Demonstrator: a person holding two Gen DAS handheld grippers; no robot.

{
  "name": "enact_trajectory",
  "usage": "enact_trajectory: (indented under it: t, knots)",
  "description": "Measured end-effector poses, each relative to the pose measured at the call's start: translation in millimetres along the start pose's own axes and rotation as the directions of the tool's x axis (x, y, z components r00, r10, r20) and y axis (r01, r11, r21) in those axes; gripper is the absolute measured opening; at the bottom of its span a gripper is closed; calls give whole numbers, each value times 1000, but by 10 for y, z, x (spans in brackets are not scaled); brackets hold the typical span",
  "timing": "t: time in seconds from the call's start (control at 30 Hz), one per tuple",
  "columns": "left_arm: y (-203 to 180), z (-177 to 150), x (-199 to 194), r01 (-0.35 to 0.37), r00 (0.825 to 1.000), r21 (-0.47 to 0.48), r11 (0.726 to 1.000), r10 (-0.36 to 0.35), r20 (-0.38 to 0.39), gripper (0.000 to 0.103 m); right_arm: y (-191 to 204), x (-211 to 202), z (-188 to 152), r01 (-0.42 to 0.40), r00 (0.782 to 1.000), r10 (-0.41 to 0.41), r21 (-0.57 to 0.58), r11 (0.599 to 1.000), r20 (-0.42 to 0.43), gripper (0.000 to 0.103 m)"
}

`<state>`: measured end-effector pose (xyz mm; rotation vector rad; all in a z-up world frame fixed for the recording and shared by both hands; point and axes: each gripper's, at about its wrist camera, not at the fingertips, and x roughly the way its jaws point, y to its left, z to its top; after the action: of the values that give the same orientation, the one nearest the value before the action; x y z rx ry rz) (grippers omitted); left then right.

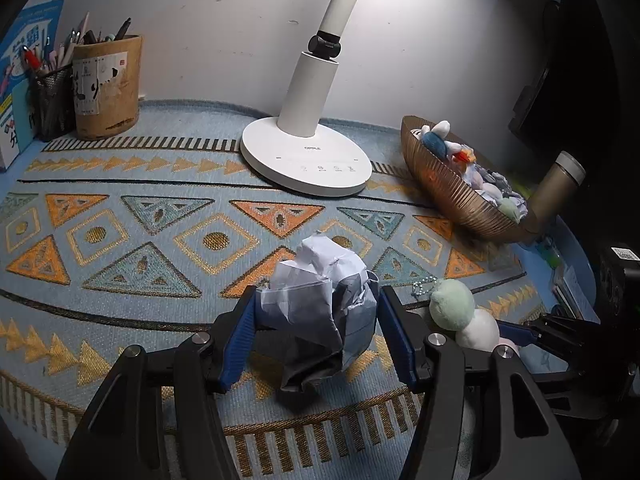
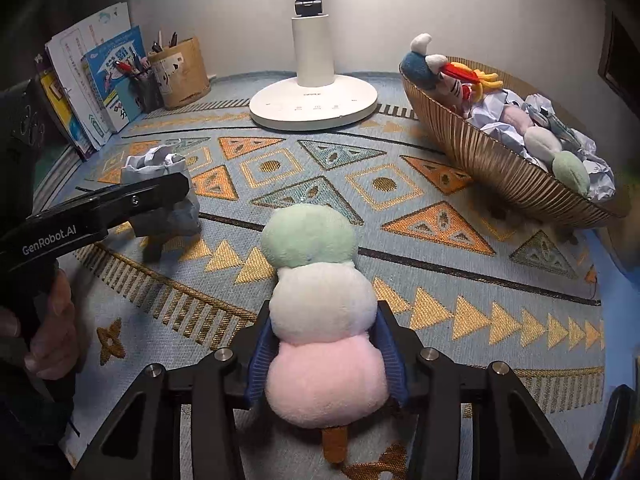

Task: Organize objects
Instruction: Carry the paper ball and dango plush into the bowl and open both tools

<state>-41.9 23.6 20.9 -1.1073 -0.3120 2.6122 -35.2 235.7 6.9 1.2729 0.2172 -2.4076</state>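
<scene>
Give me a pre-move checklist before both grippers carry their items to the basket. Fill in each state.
1. Left gripper closed on the paper ball: ok, both pads touch its sides.
2. Right gripper closed on the plush: ok, pads press in at its white and pink sections.
3. Paper ball lifted off the mat: cannot tell.
4. Plush lifted off the mat: cannot tell.
5. Room in the basket: cannot tell; it already holds plush toys and crumpled paper close to the rim.
6. Path to the basket: ok, only bare mat shows between; the lamp stands farther back.
</scene>
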Motion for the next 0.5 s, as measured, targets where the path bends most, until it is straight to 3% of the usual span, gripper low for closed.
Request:
enact_trajectory:
  t: [0.2,0.37,0.5]
  knots:
    - [-270,161,-77,35,999,53,998,-35,8,56,-424,-544,174,-15,995,3,116,993,105,47]
    - [-846,754,-159,90,992,169,982,-104,74,56,-990,-973,636,32,973,-88,255,966,214,47]
    - [-1196,1238,113,124,985,204,971,-146,97,56,-1411,-1020,1023,76,952,-179,375,924,248,47]
